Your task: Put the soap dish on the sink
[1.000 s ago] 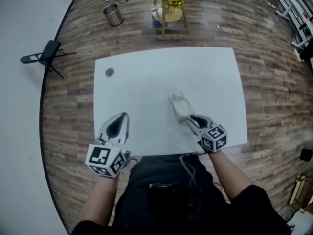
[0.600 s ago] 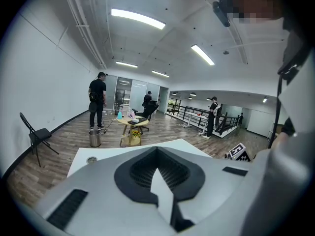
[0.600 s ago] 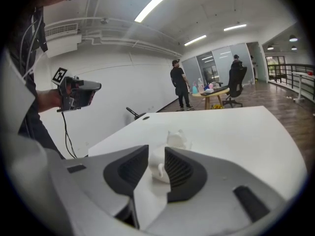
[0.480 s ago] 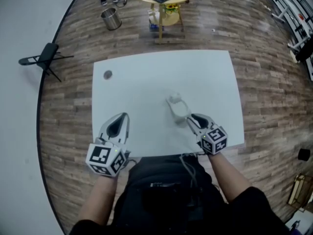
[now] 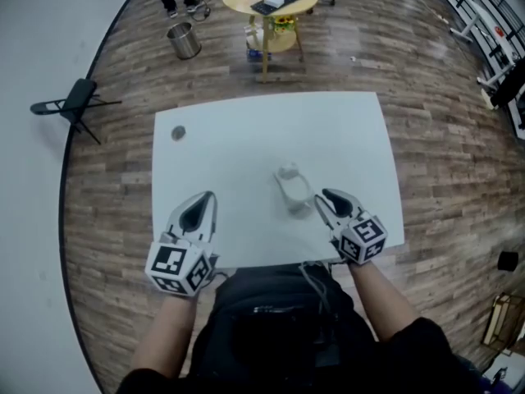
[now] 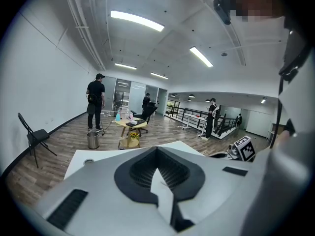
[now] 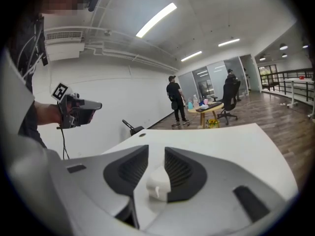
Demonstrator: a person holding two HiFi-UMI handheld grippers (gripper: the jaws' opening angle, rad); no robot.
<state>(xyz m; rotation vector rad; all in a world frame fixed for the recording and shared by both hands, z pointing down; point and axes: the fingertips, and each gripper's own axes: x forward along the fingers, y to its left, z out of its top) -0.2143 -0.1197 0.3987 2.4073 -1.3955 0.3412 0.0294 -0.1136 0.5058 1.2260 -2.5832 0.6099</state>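
Seemed at set-down's end, with right gripper (image 5: 326,197) parted and empty at 3 o'clock of the soap dish (image 5: 293,190) on the white table (image 5: 246,138), left gripper (image 5: 207,197) closed on nothing; called next for a clean withdrawal.

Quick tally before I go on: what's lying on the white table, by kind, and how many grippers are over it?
Soap dish: 1
Small grey disc: 1
Grippers: 2, the left gripper and the right gripper
Total: 4
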